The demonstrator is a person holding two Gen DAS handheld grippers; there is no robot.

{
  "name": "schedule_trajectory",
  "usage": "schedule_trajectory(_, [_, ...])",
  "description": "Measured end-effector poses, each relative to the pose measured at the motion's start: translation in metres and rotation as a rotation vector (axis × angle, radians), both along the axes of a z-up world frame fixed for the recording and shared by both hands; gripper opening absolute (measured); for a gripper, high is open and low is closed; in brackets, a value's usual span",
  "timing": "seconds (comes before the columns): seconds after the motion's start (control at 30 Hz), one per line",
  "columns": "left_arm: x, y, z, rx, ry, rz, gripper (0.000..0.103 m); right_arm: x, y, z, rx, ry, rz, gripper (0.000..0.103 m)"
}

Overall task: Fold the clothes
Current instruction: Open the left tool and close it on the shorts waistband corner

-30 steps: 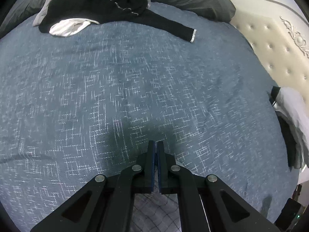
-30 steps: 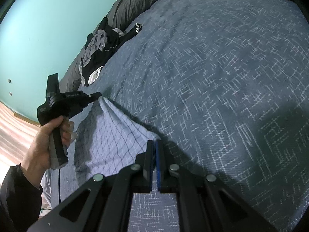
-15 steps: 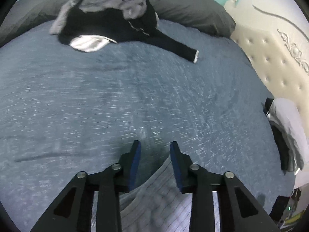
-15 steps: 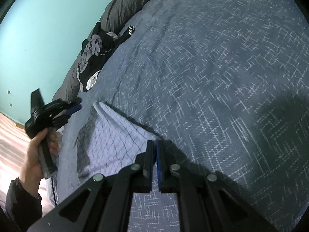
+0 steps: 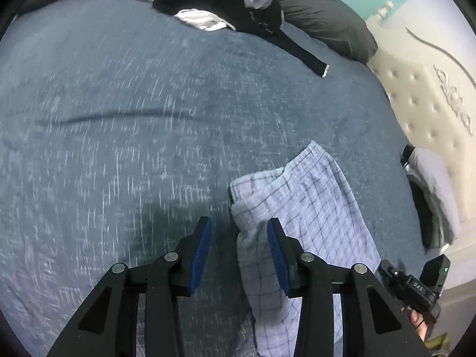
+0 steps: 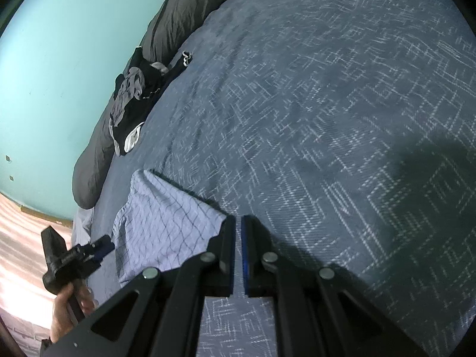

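One checked garment (image 5: 315,208) on bedspread (image 5: 148,119), clothes pile (image 5: 226,3) beyond

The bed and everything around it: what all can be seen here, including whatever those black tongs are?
Checked garment: one, pale blue-white with dark grid lines, lying on the bed's near side.
Clothes pile: one heap, black, grey and white, at the far side against the pillows, one black sleeve stretched out.
Bedspread: one, blue-grey with white flecks, covering the bed.
Pillows: dark grey, along the turquoise wall.
Headboard: one, cream, tufted.
Folded stack: grey and black, beside the headboard.
Left gripper: black with blue pads, open, over the garment's edge.
Right gripper: black, nearly closed, at the garment's corner.
Person's hand: holding the left gripper's handle.
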State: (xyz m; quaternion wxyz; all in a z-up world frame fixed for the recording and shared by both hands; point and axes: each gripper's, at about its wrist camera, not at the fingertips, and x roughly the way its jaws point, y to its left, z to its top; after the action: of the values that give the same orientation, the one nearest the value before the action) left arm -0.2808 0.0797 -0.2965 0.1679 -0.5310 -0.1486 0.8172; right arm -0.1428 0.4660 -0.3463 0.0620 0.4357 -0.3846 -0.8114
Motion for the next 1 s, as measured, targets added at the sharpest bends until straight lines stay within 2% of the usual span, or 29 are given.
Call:
schedule_trajectory(0.17, [-0.003,-0.004,-0.002,0.073,-0.005,0.012,0.042,-0.001,-0.003,0.000,0.006,0.001,0.009,0.004])
schedule_trajectory(0.37, [-0.016,0.001,-0.009,0.082,-0.020,0.014,0.042,-0.003,-0.007,-0.001,0.009,0.003,0.021,0.004])
schedule_trajectory(0.6, [-0.013,-0.006,-0.011,0.093,-0.029,0.023,0.041,-0.003,-0.005,-0.002,0.007,0.001,0.019,0.004])
schedule_trajectory(0.63, [-0.012,-0.007,-0.011,0.091,-0.028,0.021,0.038,-0.004,-0.006,-0.002,0.007,0.001,0.020,0.004])
schedule_trajectory(0.77, [-0.012,-0.005,-0.014,0.094,-0.035,0.008,0.013,-0.004,-0.006,-0.001,0.008,0.002,0.021,0.004])
schedule_trajectory(0.9, [-0.012,-0.003,-0.014,0.101,-0.031,0.002,0.008,-0.003,-0.005,-0.002,0.008,0.000,0.018,0.004])
schedule_trajectory(1.0, [-0.013,-0.004,-0.012,0.104,-0.025,0.003,0.000,-0.004,-0.006,-0.002,0.011,-0.001,0.020,0.004])
